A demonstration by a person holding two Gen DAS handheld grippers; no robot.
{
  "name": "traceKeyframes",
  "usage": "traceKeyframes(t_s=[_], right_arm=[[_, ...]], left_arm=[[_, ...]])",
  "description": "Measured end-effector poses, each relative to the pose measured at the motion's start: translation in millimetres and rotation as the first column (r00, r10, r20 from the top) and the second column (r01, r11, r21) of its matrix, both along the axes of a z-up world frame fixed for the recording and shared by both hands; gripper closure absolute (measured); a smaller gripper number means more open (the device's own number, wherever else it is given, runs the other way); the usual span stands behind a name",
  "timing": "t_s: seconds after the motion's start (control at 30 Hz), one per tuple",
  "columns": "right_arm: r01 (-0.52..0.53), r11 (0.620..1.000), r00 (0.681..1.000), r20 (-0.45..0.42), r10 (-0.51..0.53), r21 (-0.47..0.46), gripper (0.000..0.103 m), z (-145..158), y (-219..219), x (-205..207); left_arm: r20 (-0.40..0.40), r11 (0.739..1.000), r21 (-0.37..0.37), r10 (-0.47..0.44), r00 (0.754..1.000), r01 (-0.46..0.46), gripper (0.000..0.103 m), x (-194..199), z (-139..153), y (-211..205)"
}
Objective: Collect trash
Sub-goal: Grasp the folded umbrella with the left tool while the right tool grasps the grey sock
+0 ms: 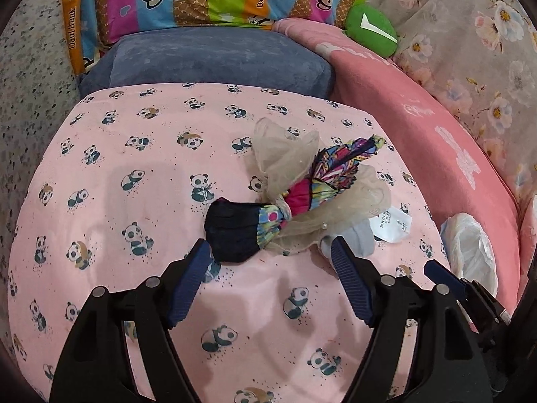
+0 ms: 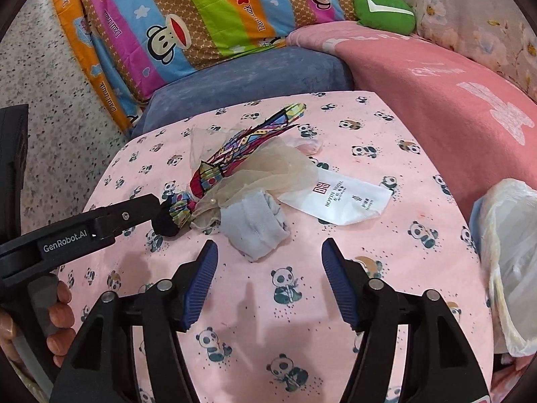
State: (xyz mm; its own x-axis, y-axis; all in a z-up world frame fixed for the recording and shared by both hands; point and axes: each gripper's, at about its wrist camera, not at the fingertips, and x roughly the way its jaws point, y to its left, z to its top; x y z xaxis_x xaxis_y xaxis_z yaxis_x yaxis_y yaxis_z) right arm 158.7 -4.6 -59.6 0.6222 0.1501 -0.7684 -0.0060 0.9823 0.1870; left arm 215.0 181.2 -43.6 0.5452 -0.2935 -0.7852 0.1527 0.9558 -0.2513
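Note:
On the pink panda-print cloth (image 1: 134, 154) lies a colourful fabric bundle (image 1: 335, 171) with a dark end (image 1: 231, 231), tied in beige tulle (image 1: 285, 158). Beside it are a light blue rolled cloth (image 2: 255, 225) and a white packet with a red logo (image 2: 339, 198). My left gripper (image 1: 268, 240) is open, with the dark end just ahead of its fingertips and untouched. My right gripper (image 2: 269, 241) is also open, just short of the blue cloth. A clear plastic bag (image 2: 510, 252) lies open at the right edge.
Behind the cloth are a blue cushion (image 1: 214, 60), a striped cartoon pillow (image 2: 208, 16), a pink blanket (image 2: 436, 94) and a green plush toy (image 2: 386, 10). A hand (image 2: 57, 305) holds the left gripper's body (image 2: 100, 228) at the left. Speckled floor (image 2: 50, 117) lies beyond.

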Motion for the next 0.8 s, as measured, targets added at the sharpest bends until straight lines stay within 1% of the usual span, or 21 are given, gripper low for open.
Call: traceKeyframes(t_s=[0.13, 0.27, 0.3, 0.33, 0.4, 0.43, 0.47, 0.5, 0.53, 0.57, 0.63, 0.67, 0.8], right_arm=[[-0.015, 1.000, 1.000, -0.027, 0.015, 0.004, 0.038, -15.2, 5.9, 21.9], [-0.018, 1.000, 0.998, -0.055, 0.018, 0.008, 0.038, -31.1, 8.6, 38.7], [-0.017, 1.000, 0.998, -0.061, 0.017, 0.012, 0.038, -34.7, 8.5, 41.9], [-0.016, 1.000, 0.998, -0.067, 0.017, 0.014, 0.038, -37.8, 8.8, 45.0], [-0.019, 1.000, 0.997, -0.075, 0.021, 0.020, 0.038, -43.3, 9.8, 49.4], [-0.022, 0.999, 0.997, -0.077, 0.024, 0.027, 0.038, -45.6, 10.3, 51.0], [-0.023, 0.999, 0.997, -0.078, 0.025, 0.030, 0.038, -47.4, 10.7, 52.3], [-0.024, 0.999, 0.996, -0.083, 0.027, 0.034, 0.041, -49.6, 10.9, 53.5], [-0.024, 0.999, 0.996, -0.086, 0.027, 0.041, 0.043, -51.2, 9.9, 53.8], [-0.024, 0.999, 0.996, -0.088, 0.028, 0.048, 0.051, -52.3, 9.6, 53.9], [-0.020, 0.998, 0.996, -0.084, 0.024, 0.052, 0.055, -52.5, 8.6, 51.6], [-0.022, 0.998, 0.996, -0.081, 0.026, 0.057, 0.060, -51.6, 8.0, 49.6], [-0.022, 0.997, 0.997, -0.072, 0.027, 0.070, 0.063, -45.4, 5.3, 39.6]], left_arm=[[-0.014, 0.999, 0.014, -0.038, 0.999, 0.039, 0.032, 21.5, -13.8, -4.6], [-0.035, 0.998, 0.002, -0.061, 0.998, 0.061, 0.033, 39.5, -27.9, -9.9], [-0.039, 0.998, 0.000, -0.065, 0.997, 0.065, 0.034, 41.8, -30.7, -11.2], [-0.046, 0.997, -0.004, -0.074, 0.996, 0.074, 0.037, 44.6, -33.8, -12.9], [-0.063, 0.995, -0.020, -0.097, 0.993, 0.096, 0.050, 47.9, -39.0, -16.6], [-0.070, 0.994, -0.026, -0.104, 0.992, 0.102, 0.054, 48.7, -41.3, -18.0], [-0.076, 0.993, -0.032, -0.111, 0.991, 0.109, 0.063, 48.8, -43.4, -18.8], [-0.084, 0.992, -0.042, -0.121, 0.989, 0.117, 0.070, 48.9, -45.3, -19.4], [-0.091, 0.992, -0.050, -0.122, 0.988, 0.117, 0.072, 48.4, -46.4, -19.4], [-0.092, 0.991, -0.059, -0.122, 0.988, 0.117, 0.076, 46.8, -46.3, -19.2], [-0.086, 0.991, -0.070, -0.118, 0.989, 0.113, 0.081, 42.4, -43.8, -18.5], [-0.084, 0.991, -0.076, -0.120, 0.989, 0.114, 0.086, 40.2, -41.8, -18.7], [-0.067, 0.991, -0.085, -0.113, 0.991, 0.107, 0.088, 26.8, -31.6, -19.9]])
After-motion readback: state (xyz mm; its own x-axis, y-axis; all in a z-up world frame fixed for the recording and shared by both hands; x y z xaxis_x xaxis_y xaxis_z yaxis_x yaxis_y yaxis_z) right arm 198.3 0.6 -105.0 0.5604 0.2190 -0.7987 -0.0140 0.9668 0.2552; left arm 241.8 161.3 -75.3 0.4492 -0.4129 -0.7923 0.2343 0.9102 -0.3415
